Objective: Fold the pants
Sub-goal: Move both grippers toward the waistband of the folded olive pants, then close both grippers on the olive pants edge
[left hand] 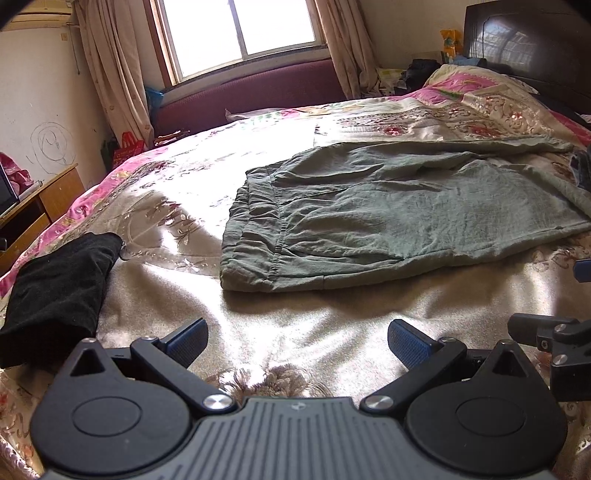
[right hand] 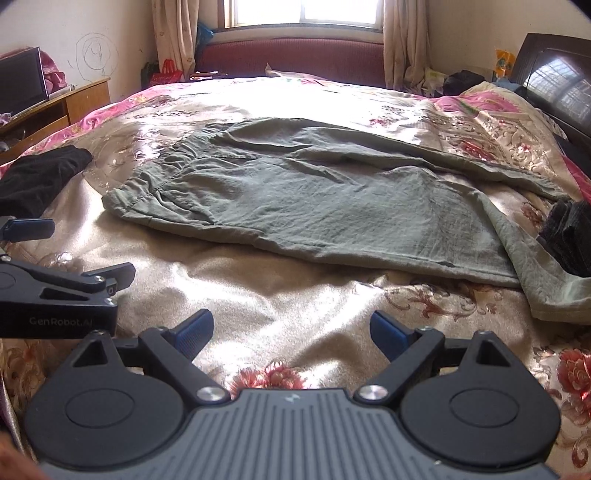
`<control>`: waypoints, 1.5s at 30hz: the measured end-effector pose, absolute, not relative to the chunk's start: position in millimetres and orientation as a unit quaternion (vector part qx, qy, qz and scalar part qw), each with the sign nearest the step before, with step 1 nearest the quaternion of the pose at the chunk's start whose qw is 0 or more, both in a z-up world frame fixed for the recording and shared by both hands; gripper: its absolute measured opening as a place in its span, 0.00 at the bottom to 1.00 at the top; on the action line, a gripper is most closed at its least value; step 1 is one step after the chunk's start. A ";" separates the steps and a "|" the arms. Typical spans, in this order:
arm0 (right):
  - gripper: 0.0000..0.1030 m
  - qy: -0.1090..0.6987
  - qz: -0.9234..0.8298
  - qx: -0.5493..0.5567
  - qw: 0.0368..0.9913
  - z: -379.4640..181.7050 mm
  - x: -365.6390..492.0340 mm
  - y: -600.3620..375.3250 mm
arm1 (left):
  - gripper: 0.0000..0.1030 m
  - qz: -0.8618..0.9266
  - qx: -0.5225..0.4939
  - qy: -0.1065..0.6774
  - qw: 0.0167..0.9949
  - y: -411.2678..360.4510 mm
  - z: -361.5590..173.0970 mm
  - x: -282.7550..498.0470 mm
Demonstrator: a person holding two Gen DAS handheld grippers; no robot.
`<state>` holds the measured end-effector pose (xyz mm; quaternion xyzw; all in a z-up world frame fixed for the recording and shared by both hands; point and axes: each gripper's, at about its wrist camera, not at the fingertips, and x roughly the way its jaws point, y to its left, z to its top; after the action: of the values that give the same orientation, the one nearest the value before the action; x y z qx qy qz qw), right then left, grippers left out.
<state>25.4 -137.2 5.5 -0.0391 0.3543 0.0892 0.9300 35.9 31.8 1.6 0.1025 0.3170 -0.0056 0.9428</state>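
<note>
Daylight pours in from the window point(left hand: 240, 33) at the far wall, which is blown out to plain white in both views. It throws hard glare across the shiny bedspread point(right hand: 280, 291), washing out its pattern near the far edge, while the green pants point(right hand: 314, 206) stay evenly lit with soft creases of shadow. Fisheye distortion bends the bed and walls, and the corners darken.

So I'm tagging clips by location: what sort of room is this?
Most likely a home bedroom: green pants lie on a bed with a floral satin bedspread, a dark headboard stands at the right, and a curtained window is beyond.
</note>
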 end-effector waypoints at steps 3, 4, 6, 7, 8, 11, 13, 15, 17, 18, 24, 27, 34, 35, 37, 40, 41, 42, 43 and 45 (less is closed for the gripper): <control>0.87 0.347 0.103 -0.056 0.931 9.0 43.6 -125.0 | 1.00 -0.003 0.110 0.311 0.944 45.4 3.8 56.4; 0.85 0.345 0.108 -0.063 0.930 9.1 48.5 -120.9 | 1.00 -0.005 0.113 0.311 0.944 50.5 3.7 65.1; 0.84 0.344 0.123 -0.078 0.928 7.7 59.8 -111.7 | 1.00 -0.008 0.112 0.313 0.943 58.5 2.4 78.8; 0.84 0.345 0.130 -0.084 0.926 6.5 64.6 -108.0 | 1.00 -0.011 0.112 0.316 0.942 62.0 0.6 86.3; 0.83 0.344 0.139 -0.093 0.924 4.8 70.3 -103.6 | 1.00 -0.015 0.113 0.319 0.941 64.8 -1.5 93.2; 0.78 0.345 0.157 -0.125 0.917 -1.4 83.8 -91.5 | 1.00 -0.023 0.126 0.326 0.937 68.7 -9.6 108.5; 0.75 0.347 0.172 -0.135 0.912 -4.8 91.5 -86.5 | 0.98 -0.038 0.133 0.333 0.933 69.5 -15.5 115.3; 0.70 0.353 0.185 -0.138 0.907 -8.3 98.8 -83.8 | 0.91 -0.062 0.129 0.339 0.930 70.8 -18.6 118.7; 0.66 0.358 0.194 -0.146 0.902 -10.3 103.5 -81.8 | 0.85 -0.082 0.124 0.344 0.927 71.7 -18.7 121.9; 0.65 0.356 0.199 -0.152 0.900 -10.8 105.0 -81.3 | 0.84 -0.087 0.127 0.345 0.926 71.7 -18.2 122.8; 0.65 0.335 0.238 -0.194 0.891 -8.5 104.1 -80.9 | 0.64 -0.118 0.144 0.347 0.919 75.5 -11.8 120.7; 0.67 0.333 0.252 -0.210 0.884 -12.4 109.1 -77.6 | 0.61 -0.128 0.133 0.350 0.918 79.7 -8.7 123.0; 0.30 0.364 0.257 -0.167 0.880 -15.0 130.6 -71.9 | 0.56 -0.128 0.126 0.354 0.918 81.2 -14.2 127.3; 0.27 0.369 0.252 -0.161 0.880 -13.9 132.1 -70.4 | 0.54 -0.131 0.118 0.353 0.919 83.8 -13.4 126.0; 0.15 0.373 0.247 -0.163 0.879 -11.1 131.5 -65.1 | 0.50 -0.137 0.087 0.353 0.921 94.4 -9.5 124.2; 0.10 0.380 0.260 -0.161 0.873 -7.1 125.6 -54.3 | 0.45 -0.133 0.055 0.354 0.924 110.9 -4.6 120.4; 0.10 0.381 0.268 -0.160 0.870 -5.6 122.8 -50.0 | 0.45 -0.128 0.054 0.352 0.926 115.9 -3.0 118.4; 0.09 0.381 0.277 -0.159 0.868 -3.8 119.5 -44.7 | 0.45 -0.124 0.055 0.351 0.927 119.9 -1.9 115.8; 0.09 0.381 0.286 -0.158 0.865 -2.6 116.0 -39.6 | 0.45 -0.116 0.059 0.350 0.928 126.7 -0.2 112.1; 0.09 0.379 0.305 -0.157 0.860 -0.6 108.7 -27.4 | 0.45 -0.103 0.063 0.352 0.928 141.2 1.2 104.1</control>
<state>108.7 -27.4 -0.6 -0.1569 0.3789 0.3050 0.8595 104.1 141.2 1.2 0.0626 0.3521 -0.1028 0.9282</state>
